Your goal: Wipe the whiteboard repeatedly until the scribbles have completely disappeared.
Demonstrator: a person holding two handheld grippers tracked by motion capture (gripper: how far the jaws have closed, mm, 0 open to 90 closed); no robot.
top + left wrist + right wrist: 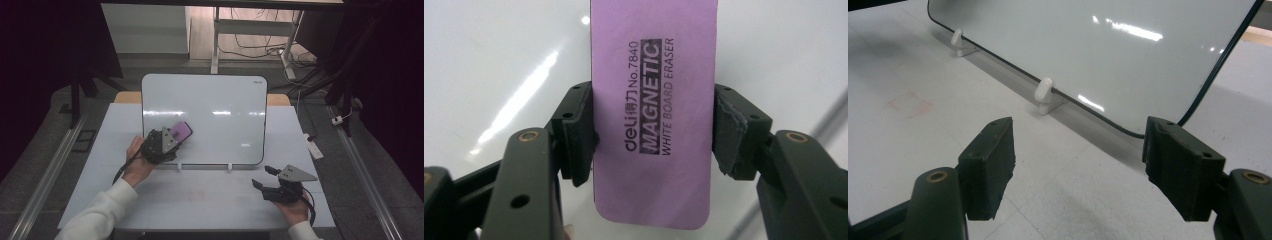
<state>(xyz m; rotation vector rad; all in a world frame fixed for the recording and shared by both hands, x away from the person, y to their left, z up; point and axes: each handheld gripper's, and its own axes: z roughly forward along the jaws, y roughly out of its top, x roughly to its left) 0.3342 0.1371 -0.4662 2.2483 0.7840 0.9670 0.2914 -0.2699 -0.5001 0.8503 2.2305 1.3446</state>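
Observation:
A white board (220, 105) leans back on two small white feet (1044, 92) on the table. My left gripper (172, 137) is shut on a purple magnetic whiteboard eraser (181, 131), held against the board's lower left part. Both pads (579, 132) press the eraser (654, 115) on its long sides, and its printed label faces the camera. My right gripper (265, 177) hovers open over the table in front of the board's lower right corner (1168, 125), and its jaws (1075, 165) have nothing between them.
The white table (200, 200) carries a faint reddish smudge (196, 195) near its front middle. A white power strip (315, 148) lies off the table's right edge. Cables and desk legs stand on the floor behind the board.

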